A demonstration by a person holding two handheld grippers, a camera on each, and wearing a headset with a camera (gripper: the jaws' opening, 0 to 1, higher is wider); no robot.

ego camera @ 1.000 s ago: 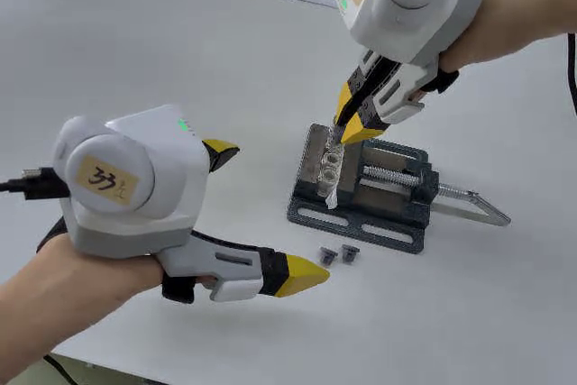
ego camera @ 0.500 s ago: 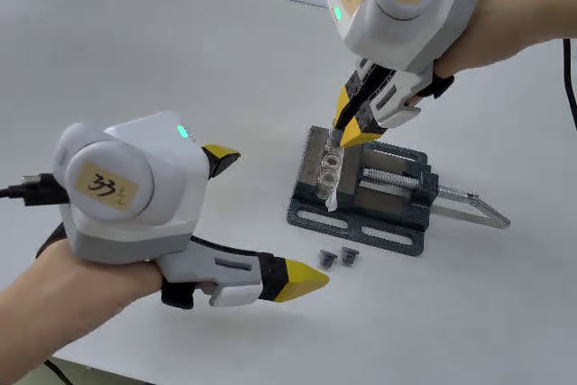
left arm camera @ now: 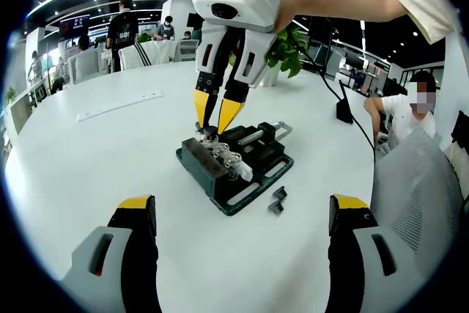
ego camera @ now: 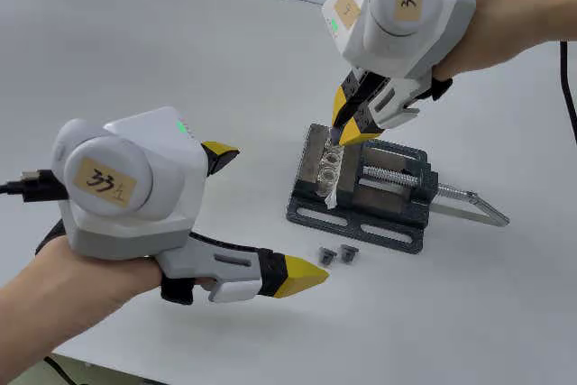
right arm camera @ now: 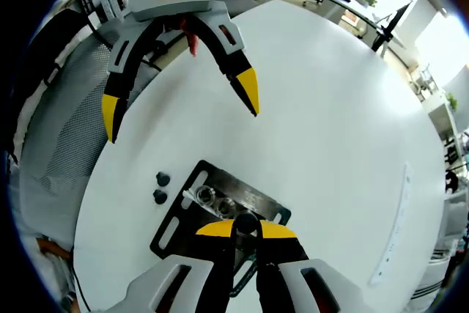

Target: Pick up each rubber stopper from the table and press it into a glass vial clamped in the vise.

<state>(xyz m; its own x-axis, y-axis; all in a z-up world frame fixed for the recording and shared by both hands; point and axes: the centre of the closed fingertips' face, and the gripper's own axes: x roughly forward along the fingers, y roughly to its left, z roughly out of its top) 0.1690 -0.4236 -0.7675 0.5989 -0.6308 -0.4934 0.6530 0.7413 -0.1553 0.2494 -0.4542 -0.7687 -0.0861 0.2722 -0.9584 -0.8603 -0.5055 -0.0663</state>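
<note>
**Stopper at the vial's mouth, ready to press**

Toward the front left corner of the tabletop (ego camera: 135,42), the left gripper (ego camera: 280,209) hovers with its jaws spread wide, holding nothing. To its right, near the front edge, two loose rubber stoppers (ego camera: 327,256) lie side by side just in front of the vise (ego camera: 388,200). The vise clamps a row of glass vials (ego camera: 328,171), two of them with open mouths. Over the end of the row nearest the far edge, the right gripper (ego camera: 345,138) points down, clenched on a stopper (right arm camera: 245,223) at that vial's mouth. I cannot tell whether it is seated.

The step in hand looks to be the press. It should go well if the plug is lined up with the vial and pushed straight down, since any sideways load could crack or tilt the glass. Release only once the plug sits firm. Then open the jaws a little and lift straight up, so the stopper is not pulled back out.
</note>
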